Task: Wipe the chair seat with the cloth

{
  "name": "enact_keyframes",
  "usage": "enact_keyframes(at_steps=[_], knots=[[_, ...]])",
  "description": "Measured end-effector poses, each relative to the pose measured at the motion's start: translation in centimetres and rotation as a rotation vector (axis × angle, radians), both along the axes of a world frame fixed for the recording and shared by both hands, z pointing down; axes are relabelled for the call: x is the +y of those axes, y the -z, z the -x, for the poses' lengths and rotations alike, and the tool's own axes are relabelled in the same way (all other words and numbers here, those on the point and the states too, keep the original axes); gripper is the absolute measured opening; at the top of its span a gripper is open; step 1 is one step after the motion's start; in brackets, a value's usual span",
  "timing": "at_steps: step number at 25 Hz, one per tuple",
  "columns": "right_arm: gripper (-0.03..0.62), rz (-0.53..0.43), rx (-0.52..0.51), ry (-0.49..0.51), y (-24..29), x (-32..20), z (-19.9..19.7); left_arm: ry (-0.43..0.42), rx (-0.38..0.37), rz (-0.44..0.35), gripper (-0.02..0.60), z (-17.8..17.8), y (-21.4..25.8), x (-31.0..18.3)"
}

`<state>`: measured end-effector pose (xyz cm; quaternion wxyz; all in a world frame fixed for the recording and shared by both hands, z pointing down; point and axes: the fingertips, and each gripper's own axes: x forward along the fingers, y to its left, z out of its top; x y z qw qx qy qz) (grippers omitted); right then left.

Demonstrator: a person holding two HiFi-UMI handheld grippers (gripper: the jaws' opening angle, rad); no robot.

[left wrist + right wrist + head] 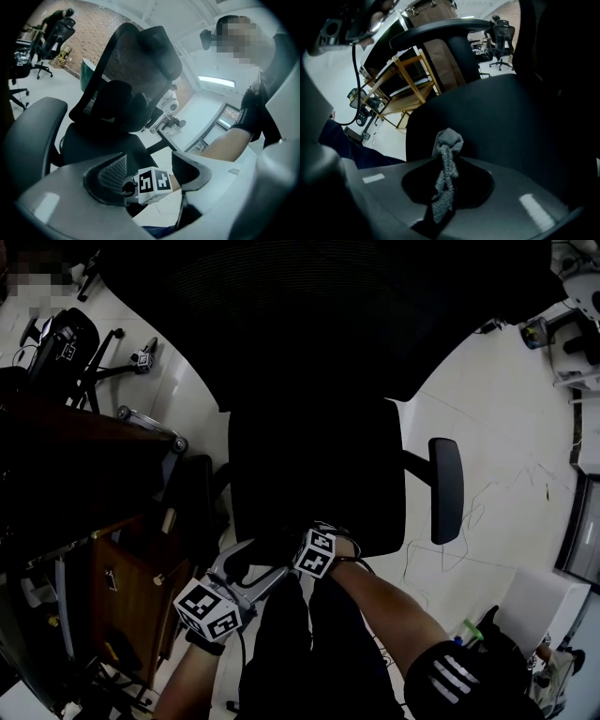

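Room: a workshop with a pale floor [497,427]. A brick wall [91,44] stands at the back, and a second office chair [58,28] is parked far off by it.
Chair: a black office chair fills the middle, with its mesh backrest [319,306] beyond both claws and its chair seat [319,465] straight ahead of them.
Armrest: one armrest [446,488] stands out to the right of the right claw, clear of it.
Wooden cabinet: the cabinet [131,587] is just to the left of the left claw.
Right claw: the right claw [446,197] is clenched on the cloth, with its jaws drawn in tight around the strip.
Cloth: the grey knitted cloth [446,173] is pinched between the right claw's jaws. A bunched tuft pokes out past the jaw tips toward the front edge of the seat. I cannot tell whether the tuft touches the seat.
Left claw: the left claw [151,165] is released, its jaws spread wide and gripping nothing. It sits low at the seat's front corner, just left of the right claw.
Between the left jaws: the gap shows only the right claw's marker cube [153,183], which lies beyond the jaws.
Person: a bare forearm [225,143] runs down to the right claw.
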<state>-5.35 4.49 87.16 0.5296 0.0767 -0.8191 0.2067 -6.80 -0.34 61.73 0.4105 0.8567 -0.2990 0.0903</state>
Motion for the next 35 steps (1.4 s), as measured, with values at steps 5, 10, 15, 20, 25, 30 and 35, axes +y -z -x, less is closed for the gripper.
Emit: enact_keyframes(at_steps=[5, 10, 15, 20, 25, 30, 35], knots=[[0.052, 0.02, 0.118, -0.1, -0.8, 0.4, -11.8, -0.042, 0.021, -0.009, 0.324, -3.3, 0.9, -0.5], [0.052, 0.026, 0.206, -0.262, 0.7, -0.1, -20.7, -0.076, 0.031, -0.017, 0.324, -5.6, 1.9, -0.9], [0.052, 0.047, 0.231, -0.401, 1.1, -0.3, -23.9, -0.08, 0.03, -0.022, 0.324, -6.7, 2.5, -1.1], [0.052, 0.101, 0.16, -0.589, 3.0, -1.2, -23.0, -0.071, 0.027, -0.041, 0.324, -7.0, 4.0, -1.1], [0.052, 0.045, -0.203, -0.718, 12.7, -5.2, -16.9, -0.044, 0.01, -0.068, 0.324, -6.1, 8.1, -0.8], [0.052, -0.01, -0.471, -0.699, 25.9, -5.1, -13.4, 0.0, 0.002, -0.132, 0.324, -5.3, 15.0, -0.2], [0.052, -0.087, -0.594, -0.689, 35.4, -3.1, -12.7, 0.006, 0.024, -0.209, 0.324, -4.5, 21.2, 1.9]])
